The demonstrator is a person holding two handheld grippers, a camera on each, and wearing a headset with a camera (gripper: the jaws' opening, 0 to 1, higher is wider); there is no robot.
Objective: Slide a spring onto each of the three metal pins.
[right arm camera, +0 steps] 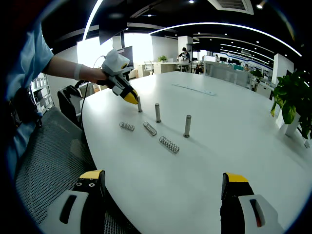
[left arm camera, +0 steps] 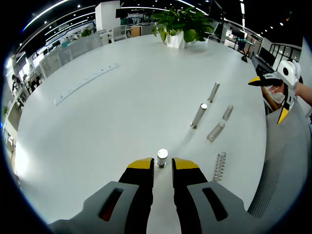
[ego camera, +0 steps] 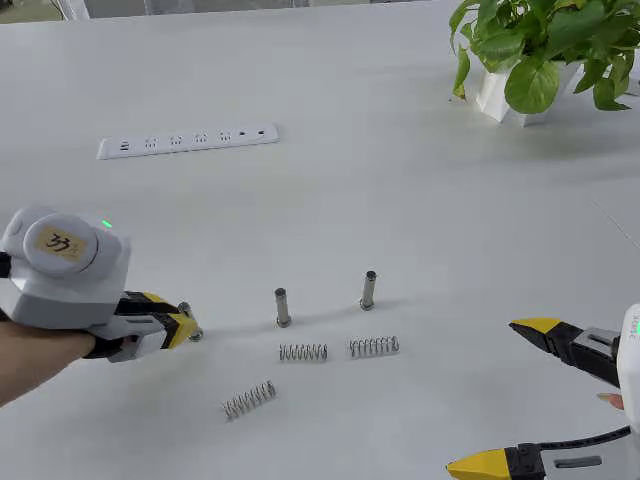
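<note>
The right gripper (ego camera: 503, 395) is nearest to the person, jaws spread wide and holding nothing. The left gripper (left arm camera: 163, 165) has its jaws drawn close, with the first pin (left arm camera: 162, 157) standing between the tips; whether they already pinch it cannot be told. Next on the table (ego camera: 400, 200) lie three bare springs: the near spring (ego camera: 248, 399), the middle spring (ego camera: 303, 352) and the right spring (ego camera: 374, 346). Behind them stand the middle pin (ego camera: 282, 307) and the far pin (ego camera: 368, 290), both upright. The springs are probably light, thin and ready to roll or squash, so a soft grip across the coils near one end seems best, leaving the other end free. The pins look stiff but may tip easily. The left gripper view gives the pin top between the tips, which the head view half hides. Farther away are a power strip (ego camera: 188, 140) and a plant (ego camera: 545, 50).
</note>
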